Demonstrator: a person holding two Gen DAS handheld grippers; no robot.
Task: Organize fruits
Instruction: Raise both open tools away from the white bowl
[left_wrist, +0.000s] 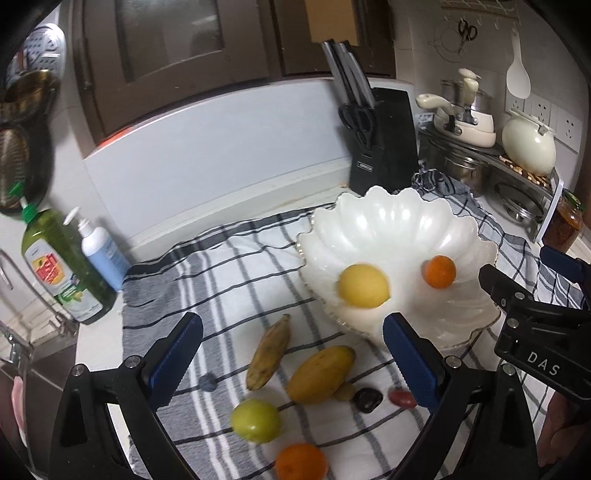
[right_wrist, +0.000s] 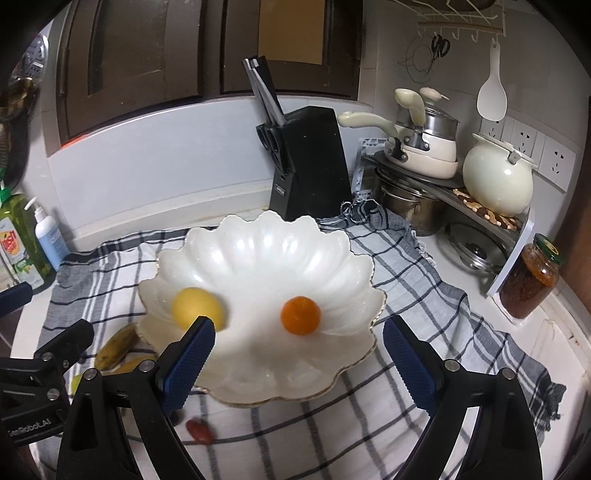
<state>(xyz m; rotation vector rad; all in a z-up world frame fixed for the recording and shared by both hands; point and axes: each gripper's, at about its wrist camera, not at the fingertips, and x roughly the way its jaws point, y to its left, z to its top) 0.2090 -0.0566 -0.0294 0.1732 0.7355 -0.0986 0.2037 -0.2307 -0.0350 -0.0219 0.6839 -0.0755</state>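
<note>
A white scalloped bowl (left_wrist: 399, 236) (right_wrist: 266, 258) stands on a checked cloth (left_wrist: 229, 266) and holds a yellow round fruit (left_wrist: 364, 285) (right_wrist: 197, 308) and a small orange (left_wrist: 439, 271) (right_wrist: 300, 315). On the cloth in front of it lie two bananas (left_wrist: 269, 352) (left_wrist: 320, 373), a green fruit (left_wrist: 255, 420), an orange (left_wrist: 301, 462), a blueberry (left_wrist: 207, 382), a dark fruit (left_wrist: 367, 399) and a red date (left_wrist: 402, 398) (right_wrist: 198, 431). My left gripper (left_wrist: 293, 369) is open above the loose fruit. My right gripper (right_wrist: 299, 365) is open and empty over the bowl's near rim.
A black knife block (left_wrist: 384, 147) (right_wrist: 306, 166) stands behind the bowl. A rack with pots and a cream kettle (right_wrist: 496, 177) is at the back right, with a jar (right_wrist: 532, 277) beside it. Soap bottles (left_wrist: 66, 266) and a sink edge are at the left.
</note>
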